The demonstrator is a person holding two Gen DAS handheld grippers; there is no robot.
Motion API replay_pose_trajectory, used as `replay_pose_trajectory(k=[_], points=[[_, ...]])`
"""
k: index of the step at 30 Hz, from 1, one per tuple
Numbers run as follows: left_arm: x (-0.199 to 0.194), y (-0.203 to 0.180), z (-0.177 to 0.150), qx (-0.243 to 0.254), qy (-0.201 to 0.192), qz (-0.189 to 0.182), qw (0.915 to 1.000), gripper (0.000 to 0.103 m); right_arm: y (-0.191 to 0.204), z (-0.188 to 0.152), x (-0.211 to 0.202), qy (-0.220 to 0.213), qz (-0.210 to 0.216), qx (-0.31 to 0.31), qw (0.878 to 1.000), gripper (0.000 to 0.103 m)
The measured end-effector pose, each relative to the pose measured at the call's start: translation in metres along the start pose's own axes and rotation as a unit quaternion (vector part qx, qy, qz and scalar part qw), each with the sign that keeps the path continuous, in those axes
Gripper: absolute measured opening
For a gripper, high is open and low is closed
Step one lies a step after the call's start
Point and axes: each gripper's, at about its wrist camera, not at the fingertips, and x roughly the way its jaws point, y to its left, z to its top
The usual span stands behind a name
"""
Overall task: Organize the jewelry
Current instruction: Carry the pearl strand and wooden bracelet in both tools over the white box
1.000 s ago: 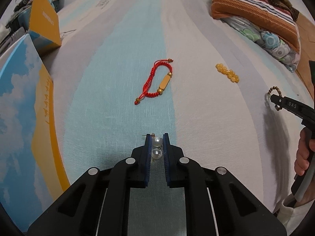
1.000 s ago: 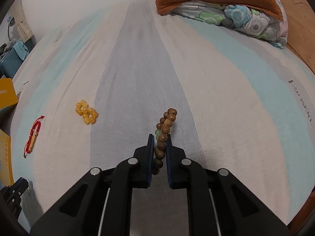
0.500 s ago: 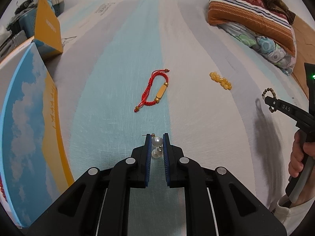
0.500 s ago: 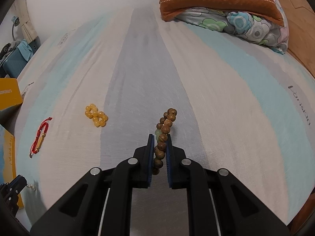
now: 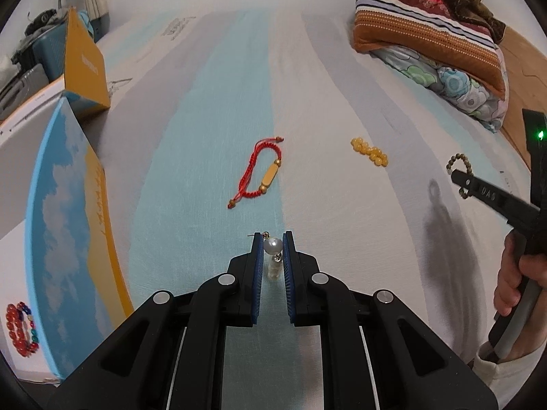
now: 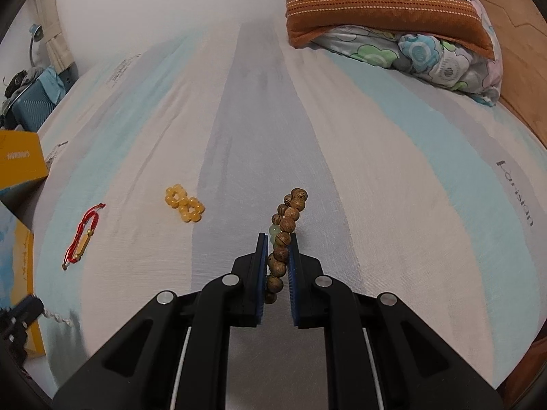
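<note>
Left gripper [image 5: 272,244]: fingers pinch a pearl earring [image 5: 272,246], top pearl at the tips, a second drop hanging in the gap below. Right gripper [image 6: 277,244]: fingers pinch a wooden bead bracelet [image 6: 283,235], its loop sticking up past the tips, one pale green bead among the brown.

Change over the last second: both grips are unchanged, but the bed sheet [image 5: 212,157] sits lower and wider in each view, so both grippers appear to have lifted. In the left view the blue-and-orange box [image 5: 65,205] at frame left has grown and now shows its lower corner. Judgement: pick-up is finished for both pieces; the carry toward the box is likely under way.

Remaining on the sheet: red cord bracelet [image 5: 261,172] at centre, yellow bead bracelet [image 5: 369,150] right of centre. Both untouched, so sorting is only partly done.

Only the left view shows a red bead bracelet [image 5: 20,328] at lower left, against the box; whether in or on it, cannot tell. It also shows the right gripper from the side with the hand [image 5: 516,280] on its handle. Only the right view shows the yellow beads as small linked rings, and the left gripper's tip at lower left with pearls dangling.
</note>
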Motion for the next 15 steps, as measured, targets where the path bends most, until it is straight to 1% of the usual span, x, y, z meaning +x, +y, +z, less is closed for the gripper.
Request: replay_pose_trajectory(k=[7,15], points=[[-0.023,-0.002,0.008,0.001,-0.011,-0.001,0.9999,0.011,0.008,-0.002,-0.014,0.002,0.006,-0.012,1.000,0.010],[-0.049,0.004,0.012,-0.001,-0.020,0.003,0.9998,0.011,0.026,-0.005,-0.042,-0.005,0.015,-0.023,1.000,0.010]])
